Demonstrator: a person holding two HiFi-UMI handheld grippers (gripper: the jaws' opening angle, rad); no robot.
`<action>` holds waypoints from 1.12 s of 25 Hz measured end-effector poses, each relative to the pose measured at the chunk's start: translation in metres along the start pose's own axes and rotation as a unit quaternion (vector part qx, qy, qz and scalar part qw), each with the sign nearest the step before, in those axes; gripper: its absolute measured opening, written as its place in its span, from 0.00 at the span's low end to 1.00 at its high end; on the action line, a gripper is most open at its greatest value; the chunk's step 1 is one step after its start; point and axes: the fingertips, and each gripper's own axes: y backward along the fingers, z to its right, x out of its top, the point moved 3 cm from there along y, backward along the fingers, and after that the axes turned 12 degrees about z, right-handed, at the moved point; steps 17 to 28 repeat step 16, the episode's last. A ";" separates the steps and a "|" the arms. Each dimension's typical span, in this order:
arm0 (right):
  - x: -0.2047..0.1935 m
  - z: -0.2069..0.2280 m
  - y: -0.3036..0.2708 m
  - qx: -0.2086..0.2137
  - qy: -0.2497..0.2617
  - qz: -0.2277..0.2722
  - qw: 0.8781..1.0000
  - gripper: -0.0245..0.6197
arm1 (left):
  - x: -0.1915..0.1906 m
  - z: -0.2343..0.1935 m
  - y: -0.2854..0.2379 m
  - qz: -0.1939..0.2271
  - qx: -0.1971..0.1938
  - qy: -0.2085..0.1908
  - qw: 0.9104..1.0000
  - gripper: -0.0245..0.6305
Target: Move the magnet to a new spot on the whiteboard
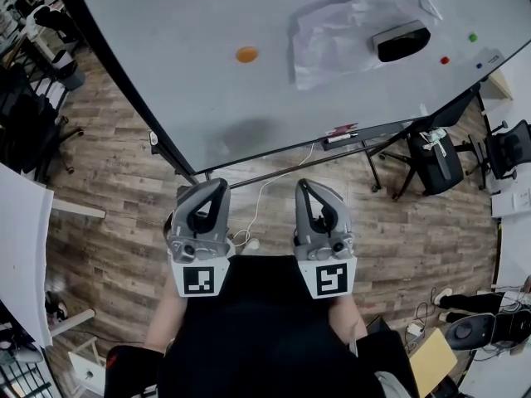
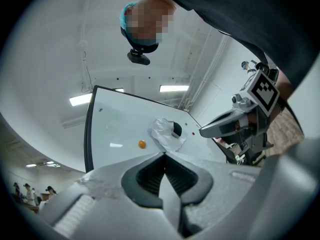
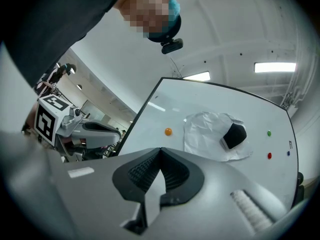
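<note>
A small round orange magnet (image 1: 246,54) sits flat on the large white whiteboard (image 1: 166,89), to the left of a crumpled sheet of white paper (image 1: 332,40) and clear of its edge. A black block-shaped eraser (image 1: 402,41) rests on the right part of that sheet. Beyond the sheet's right edge are a tiny green magnet (image 1: 473,36) and a tiny red magnet (image 1: 445,60) a little below it. The task sentence does not say which magnet it means; the orange one, larger and standing alone, is my guess. The grey left gripper (image 1: 218,185) and the grey right gripper (image 1: 304,186) are side by side near the person's body, well below the paper sheet and away from the board. Each gripper's own view shows its jaws pressed together at the tips with nothing between them, so neither holds anything. As for progress, nothing is in transit: all three magnets are on the board, and no mark tells an old spot from a new one. This fits either a magnet waiting at its starting place or one already set down somewhere new to the left of the sheet, with both grippers empty afterwards. I cannot judge which from this moment.
</note>
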 end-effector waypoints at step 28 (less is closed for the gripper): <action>0.000 -0.002 -0.002 0.007 0.000 -0.003 1.000 0.04 | 0.001 0.001 -0.002 0.002 -0.001 0.000 1.000 0.04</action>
